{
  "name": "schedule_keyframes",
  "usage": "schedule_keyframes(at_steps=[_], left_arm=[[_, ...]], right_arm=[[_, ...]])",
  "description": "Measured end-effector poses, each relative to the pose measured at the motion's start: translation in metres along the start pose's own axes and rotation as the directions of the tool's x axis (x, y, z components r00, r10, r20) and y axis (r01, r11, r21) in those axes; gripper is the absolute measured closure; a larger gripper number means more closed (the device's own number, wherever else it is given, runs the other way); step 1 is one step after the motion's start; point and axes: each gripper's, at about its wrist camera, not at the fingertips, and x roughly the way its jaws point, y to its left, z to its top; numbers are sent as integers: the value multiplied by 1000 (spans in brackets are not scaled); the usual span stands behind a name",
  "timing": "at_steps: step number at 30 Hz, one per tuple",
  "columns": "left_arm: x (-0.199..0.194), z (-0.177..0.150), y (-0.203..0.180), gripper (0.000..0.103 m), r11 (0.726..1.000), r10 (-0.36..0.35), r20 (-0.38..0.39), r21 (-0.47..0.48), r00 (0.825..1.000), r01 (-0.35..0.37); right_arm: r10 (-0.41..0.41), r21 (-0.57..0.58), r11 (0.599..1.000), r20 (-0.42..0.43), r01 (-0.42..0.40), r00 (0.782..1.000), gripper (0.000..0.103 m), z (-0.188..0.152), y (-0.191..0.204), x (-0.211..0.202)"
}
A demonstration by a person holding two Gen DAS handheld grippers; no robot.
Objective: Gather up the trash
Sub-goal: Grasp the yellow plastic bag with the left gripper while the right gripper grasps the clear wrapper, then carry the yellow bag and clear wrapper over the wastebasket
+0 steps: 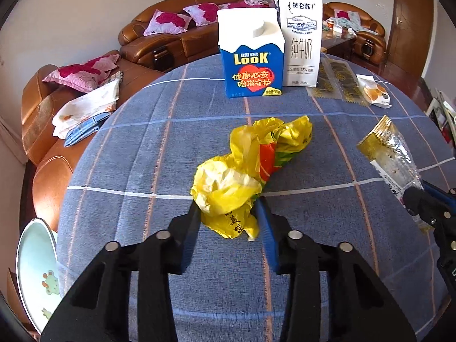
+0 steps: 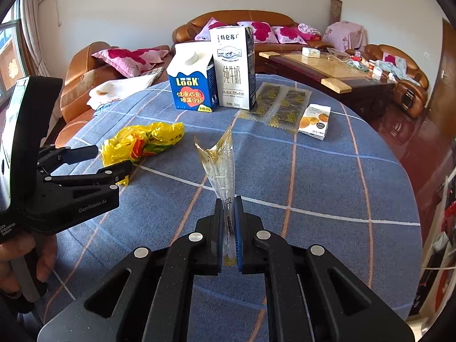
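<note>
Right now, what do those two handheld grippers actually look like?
Both are matte black plastic with two long fingers and round silver pivot pins. The left gripper and right gripper each carry a blue pad on one finger. Seen from the right wrist view, the left gripper's body bears grey lettering reading GenRobot.AI, and a hand grips its handle. No cables show.

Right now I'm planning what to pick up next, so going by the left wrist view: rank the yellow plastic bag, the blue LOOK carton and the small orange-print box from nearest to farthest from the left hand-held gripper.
1. Yellow plastic bag: between the left hand-held gripper fingers, mid-table.
2. Blue LOOK carton: standing straight ahead, beyond the bag.
3. Small orange-print box: far right, farthest.
</note>
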Motion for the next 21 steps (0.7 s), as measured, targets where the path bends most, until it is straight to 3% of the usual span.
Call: schedule_keyframes(at_steps=[9,21], left_arm=[[-31,-13,26,72,999,19,47,-51,999,-17],[-111,-69,100,72,972,165,135,-189,977,-138]], right_arm=[[13,7,1000,6,-14,1000,94,2,10,2],[118,2,993,73,-118,990,94,20,68,7]])
